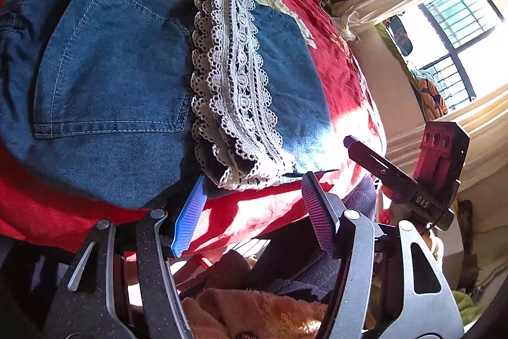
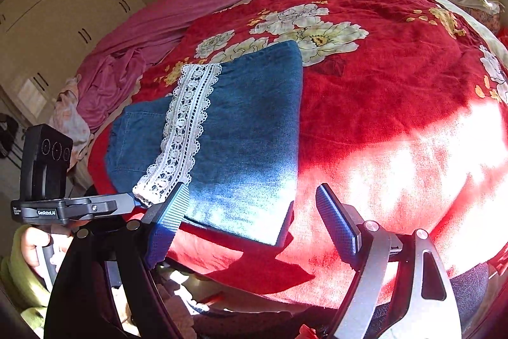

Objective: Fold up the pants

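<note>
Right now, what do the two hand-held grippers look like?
Left hand-held gripper: speckled black and silver linkage arms with round rivets, ribbed blue pads. Right hand-held gripper: the same build, with dark blue textured pads. The person wears a light green sleeve.

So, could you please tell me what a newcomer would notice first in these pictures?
Probably the folded denim pants lying near the bed's front edge, with a white lace band running across them. Around them spreads the red floral blanket, sunlit toward the right. Both pairs of fingers stand open just short of the denim's near edge.
</note>
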